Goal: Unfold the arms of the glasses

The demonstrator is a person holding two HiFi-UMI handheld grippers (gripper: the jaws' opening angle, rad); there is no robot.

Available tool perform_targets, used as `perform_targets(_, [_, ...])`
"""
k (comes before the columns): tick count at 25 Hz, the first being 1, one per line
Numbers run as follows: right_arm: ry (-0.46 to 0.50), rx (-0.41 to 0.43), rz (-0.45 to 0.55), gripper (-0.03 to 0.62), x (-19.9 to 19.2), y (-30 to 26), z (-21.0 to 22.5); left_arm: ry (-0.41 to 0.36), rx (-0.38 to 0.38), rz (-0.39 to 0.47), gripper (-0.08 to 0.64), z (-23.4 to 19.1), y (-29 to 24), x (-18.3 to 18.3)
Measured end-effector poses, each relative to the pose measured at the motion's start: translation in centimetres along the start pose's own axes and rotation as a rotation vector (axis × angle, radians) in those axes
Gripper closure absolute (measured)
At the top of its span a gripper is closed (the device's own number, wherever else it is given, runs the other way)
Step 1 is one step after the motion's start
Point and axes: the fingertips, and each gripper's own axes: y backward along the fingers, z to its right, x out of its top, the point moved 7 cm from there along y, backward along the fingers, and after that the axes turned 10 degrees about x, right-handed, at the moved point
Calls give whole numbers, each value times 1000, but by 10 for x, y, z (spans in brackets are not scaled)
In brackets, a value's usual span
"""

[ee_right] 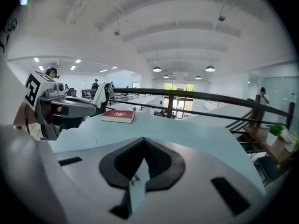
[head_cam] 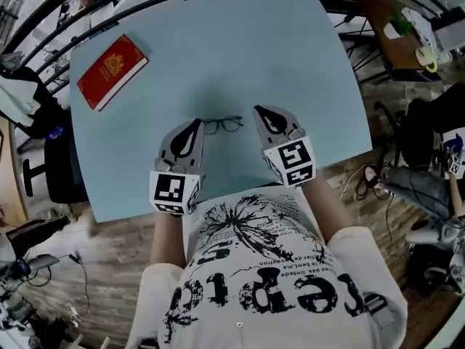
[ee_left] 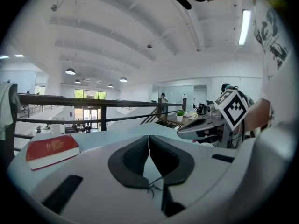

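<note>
– on the pale blue table (head_cam: 240,49), close to its near edge, the glasses (head_cam: 222,125) lie lenses-up between the two gripper tips.
– and the left gripper (head_cam: 195,127)?
– its own view shows the pads pressed together at the tip. a thin dark wire of the glasses (ee_left: 154,185) crosses the narrow slit behind them. i can't tell whether it is pinched or just seen through the slit.
– the right gripper (head_cam: 261,115)?
– much the same: pads meeting at the tip, with a small bit of the frame (ee_right: 134,179) in the slit behind them.
– anything else on the table?
– a red book (head_cam: 111,71) lies flat near the far left corner, well apart from the glasses.
</note>
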Motion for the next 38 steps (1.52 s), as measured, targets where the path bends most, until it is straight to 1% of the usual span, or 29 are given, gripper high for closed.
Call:
perform_targets(3, [22, 173, -129, 581, -17, -23, 12, 22, 70, -17, 538, 2, -5, -11])
perform_targets(5, [57, 262, -220, 581, -28, -37, 19, 22, 95, -17, 538, 3, -12, -16])
perform_targets(8, [114, 358, -344, 581, -44, -59, 27, 10, 92, -11, 538, 5, -24, -22])
perform_targets(11, [186, 449, -464, 577, -61, -80, 29, 20, 95, -23, 538, 7, -28, -33])
perform_targets(14, [293, 535, -572, 523, -75, -97, 28, 28, 99, -44, 538, 8, -31, -44])
perform_targets(18, [452, 631, -683, 523, -93, -111, 25, 17, 101, -83, 537, 10, -34, -56])
perform_targets(21, [524, 682, -724, 520, -101, -116, 22, 19, 113, -113, 537, 9, -33, -67])
perform_targets(27, [610, 746, -749, 520, -109, -131, 12, 34, 121, -175, 537, 6, -33, -85])
perform_targets(29, [632, 768, -763, 543, -112, -135, 10, 23, 119, -205, 537, 6, -35, -90])
perform_targets(31, [643, 780, -766, 545, -113, -137, 9, -8, 101, -247, 537, 7, -38, -94])
perform_targets(33, [648, 782, -758, 548, -112, -137, 9, -52, 62, -298, 529, 8, -42, -98])
perform_targets(36, [665, 782, -747, 549, -110, -137, 8, -139, -8, -380, 460, 6, -53, -104])
perform_targets(37, [669, 781, -743, 549, -110, -137, 8, -178, -23, -405, 435, 5, -59, -105])
perform_targets(38, [672, 779, -740, 549, -109, -137, 8, -222, -39, -429, 428, 3, -65, -105])
